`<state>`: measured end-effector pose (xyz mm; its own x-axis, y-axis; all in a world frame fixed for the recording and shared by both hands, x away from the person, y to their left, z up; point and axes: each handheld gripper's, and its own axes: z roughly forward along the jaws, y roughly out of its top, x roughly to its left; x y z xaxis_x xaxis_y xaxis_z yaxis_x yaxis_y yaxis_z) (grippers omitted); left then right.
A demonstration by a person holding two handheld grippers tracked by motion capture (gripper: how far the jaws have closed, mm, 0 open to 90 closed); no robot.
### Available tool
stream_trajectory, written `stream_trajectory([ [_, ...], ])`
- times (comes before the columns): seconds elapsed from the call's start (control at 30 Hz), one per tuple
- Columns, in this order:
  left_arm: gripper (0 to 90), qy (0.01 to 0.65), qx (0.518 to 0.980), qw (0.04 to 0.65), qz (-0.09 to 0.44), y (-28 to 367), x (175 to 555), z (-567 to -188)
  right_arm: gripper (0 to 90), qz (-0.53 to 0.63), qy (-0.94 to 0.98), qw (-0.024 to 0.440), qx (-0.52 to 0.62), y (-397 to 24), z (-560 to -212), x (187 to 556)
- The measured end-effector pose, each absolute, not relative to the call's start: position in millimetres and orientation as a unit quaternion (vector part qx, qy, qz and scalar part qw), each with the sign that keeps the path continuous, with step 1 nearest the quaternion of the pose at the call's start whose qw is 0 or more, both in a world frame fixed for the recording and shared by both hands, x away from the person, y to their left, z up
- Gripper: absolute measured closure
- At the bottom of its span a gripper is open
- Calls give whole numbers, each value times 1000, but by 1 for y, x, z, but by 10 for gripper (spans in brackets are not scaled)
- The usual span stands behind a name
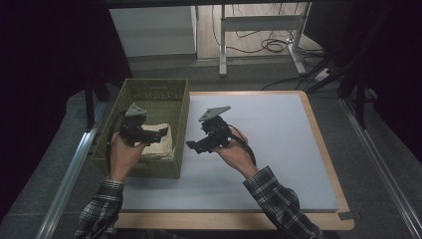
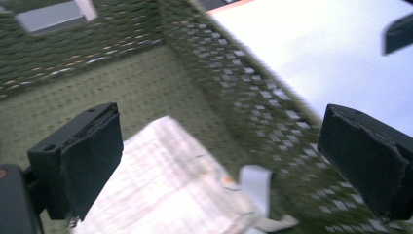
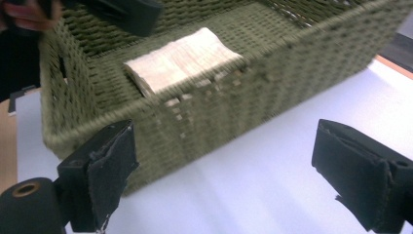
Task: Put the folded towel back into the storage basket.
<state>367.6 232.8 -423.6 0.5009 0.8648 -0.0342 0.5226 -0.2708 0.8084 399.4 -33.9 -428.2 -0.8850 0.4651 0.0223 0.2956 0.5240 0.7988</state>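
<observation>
Cloth (image 1: 158, 144), folded into a pale checked bundle, is lying inside the green woven basket (image 1: 181, 107), at the end nearest the person and close to the wall that faces the white mat (image 1: 278, 149). The left gripper (image 1: 154, 133) is hovering just above that bundle, and in the left gripper view its jaws are standing wide apart with nothing between the pads, the cloth (image 2: 170, 195) sitting loose below them and a white tag poking out at its corner. The right gripper (image 1: 195, 146) is hanging over the mat just outside the basket wall (image 3: 234, 112), its jaws likewise spread wide and gripping nothing; in the right gripper view the bundle (image 3: 182, 56) is showing beyond the rim. Judging from this, the cloth is already placed and both hands are free of it. The risks are lying mostly in the clearing-out: the left gripper is sitting low within the basket, so a jaw or the trailing cable could be catching the tag or a fold and dragging the bundle open, or hooking the rim and tipping the light basket. The right gripper, being so near the wall, could be nudging the basket along the mat.
</observation>
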Motion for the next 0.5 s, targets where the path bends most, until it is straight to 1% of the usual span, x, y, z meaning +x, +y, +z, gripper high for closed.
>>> stream_trajectory([
  [0.2,11,440,776,394,218,213,355,-423,72,434,865,100,229,-57,-431,396],
  [0.5,0,424,781,412,201,185,339,-429,45,423,867,107,242,-89,-438,388],
])
